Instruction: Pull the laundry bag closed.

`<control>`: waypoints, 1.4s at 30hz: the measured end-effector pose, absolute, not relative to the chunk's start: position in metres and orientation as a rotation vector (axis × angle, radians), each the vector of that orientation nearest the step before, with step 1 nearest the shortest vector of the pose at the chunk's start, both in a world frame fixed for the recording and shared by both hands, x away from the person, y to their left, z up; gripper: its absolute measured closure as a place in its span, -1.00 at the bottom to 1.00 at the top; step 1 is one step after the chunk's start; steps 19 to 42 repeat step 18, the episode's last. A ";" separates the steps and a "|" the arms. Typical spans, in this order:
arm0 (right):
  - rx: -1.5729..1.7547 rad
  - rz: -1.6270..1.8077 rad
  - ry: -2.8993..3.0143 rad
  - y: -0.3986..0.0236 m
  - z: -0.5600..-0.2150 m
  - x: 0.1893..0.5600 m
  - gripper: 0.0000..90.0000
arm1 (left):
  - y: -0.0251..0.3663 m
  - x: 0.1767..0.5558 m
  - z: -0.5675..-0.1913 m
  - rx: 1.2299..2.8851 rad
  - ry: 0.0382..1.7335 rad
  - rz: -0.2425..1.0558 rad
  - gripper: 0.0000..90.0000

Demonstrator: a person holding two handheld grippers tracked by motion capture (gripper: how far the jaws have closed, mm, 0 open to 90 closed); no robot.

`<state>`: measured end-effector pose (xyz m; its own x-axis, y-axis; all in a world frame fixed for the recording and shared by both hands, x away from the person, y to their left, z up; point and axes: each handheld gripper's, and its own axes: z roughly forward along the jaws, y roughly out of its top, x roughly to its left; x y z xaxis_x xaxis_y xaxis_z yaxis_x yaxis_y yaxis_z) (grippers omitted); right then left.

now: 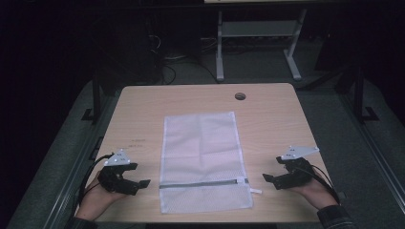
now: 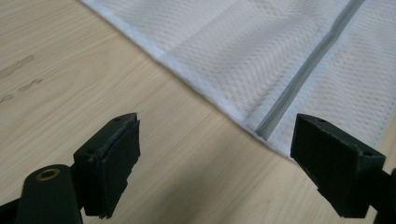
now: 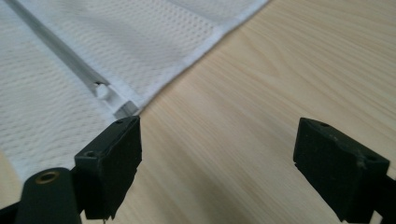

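Observation:
A white mesh laundry bag [image 1: 203, 160] lies flat in the middle of the wooden table [image 1: 143, 109], its grey zipper [image 1: 200, 183] running across near the front edge. The zipper pull [image 1: 242, 181] sits at the bag's right end. My left gripper [image 1: 138, 183] rests on the table left of the bag, open and holding nothing; the left gripper view has the bag's edge [image 2: 196, 81] and the zipper's end [image 2: 266, 128] just ahead of the jaws. My right gripper [image 1: 270, 180] is right of the bag, open; the zipper pull [image 3: 105, 91] lies close before its left jaw.
A round cable hole [image 1: 239, 96] is near the table's far edge. Beyond the table stand a white desk frame [image 1: 260, 43] and cables on a dark floor. Bare wood lies on both sides of the bag.

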<state>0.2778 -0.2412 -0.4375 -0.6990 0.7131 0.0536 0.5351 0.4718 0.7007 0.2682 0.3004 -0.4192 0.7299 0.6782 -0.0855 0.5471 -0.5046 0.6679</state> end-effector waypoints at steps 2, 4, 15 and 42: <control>1.088 1.016 2.460 -0.242 -0.440 0.279 -0.68 | 0.304 0.268 -0.421 2.237 0.937 0.257 -0.67; 1.099 0.999 2.455 -0.243 -0.441 0.280 -0.69 | 0.307 0.267 -0.422 2.238 0.951 0.264 -0.68; 1.110 0.998 2.428 -0.245 -0.444 0.281 -0.74 | 0.312 0.268 -0.423 2.238 0.963 0.282 -0.68; 1.109 1.003 2.426 -0.246 -0.444 0.281 -0.75 | 0.312 0.269 -0.422 2.239 0.960 0.283 -0.68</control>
